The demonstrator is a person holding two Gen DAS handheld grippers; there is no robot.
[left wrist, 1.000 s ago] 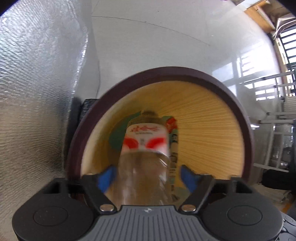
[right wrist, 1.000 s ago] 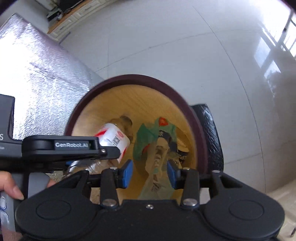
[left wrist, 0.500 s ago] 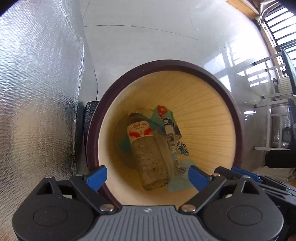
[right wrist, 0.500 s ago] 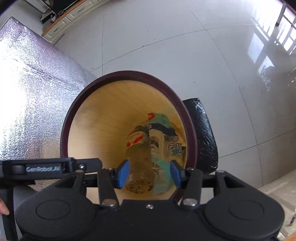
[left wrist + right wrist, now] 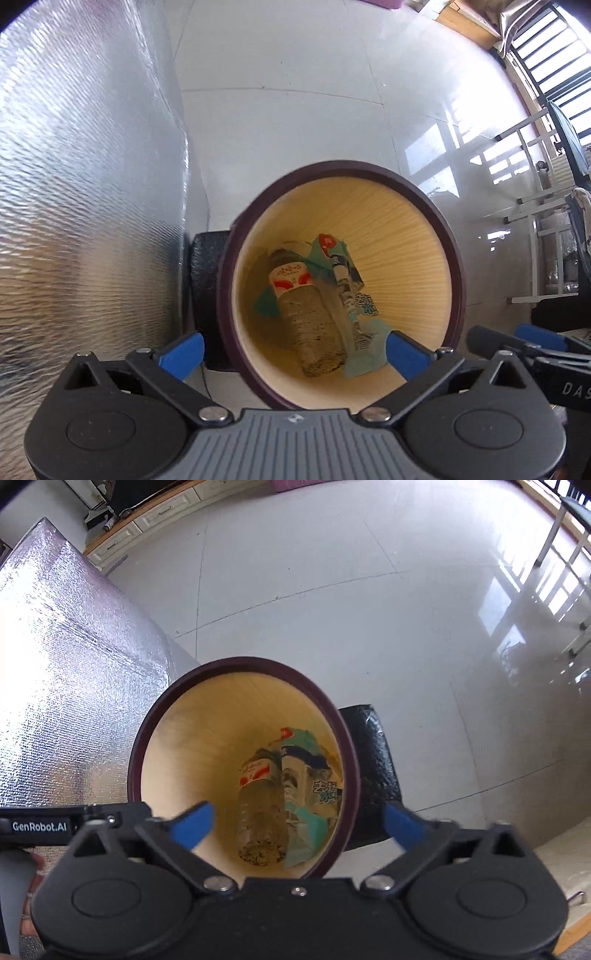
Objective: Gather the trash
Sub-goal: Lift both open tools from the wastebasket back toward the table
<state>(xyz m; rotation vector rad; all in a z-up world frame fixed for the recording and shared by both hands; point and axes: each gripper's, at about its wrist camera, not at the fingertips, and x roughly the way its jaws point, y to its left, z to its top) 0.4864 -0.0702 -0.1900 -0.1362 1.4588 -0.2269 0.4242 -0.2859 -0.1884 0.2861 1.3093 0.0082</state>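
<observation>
Floor (image 5: 295, 110): pale glossy tiles with window glare; more of it shows around the bin than a second ago, both cameras having drawn back and up.

Foil-covered block (image 5: 81, 166): silver quilted surface, standing just beside the bin on its left; unchanged.

Waste bin (image 5: 448, 258): round, dark maroon rim, wood-grain lining, upright on the floor; a second ago it filled both views, now it sits smaller and whole below both claws.

Black textured object (image 5: 373, 760): behind the bin, touching or very near its wall; what it is cannot be told.

Left gripper (image 5: 293, 350): blue pads spread as wide as they go, having just been opening; nothing between them; a second ago the bottle passed between its pads, now it is poised above the bin's near rim.

Right gripper (image 5: 295, 821): jaws likewise fully spread, having just been opening, sharply in the last half second; empty; a second ago the wrapper hung between its near-closed pads.

Plastic bottle (image 5: 306, 314): clear, red-and-white label, lying at the bottom of the bin, neck away from the cameras; released since a second ago.

Green snack wrapper (image 5: 310, 797): crumpled, printed, lying in the bin against the bottle's right side; also released.

Hand (image 5: 31, 886): fingertips at the right-wrist view's lower left, on the left tool.
</observation>
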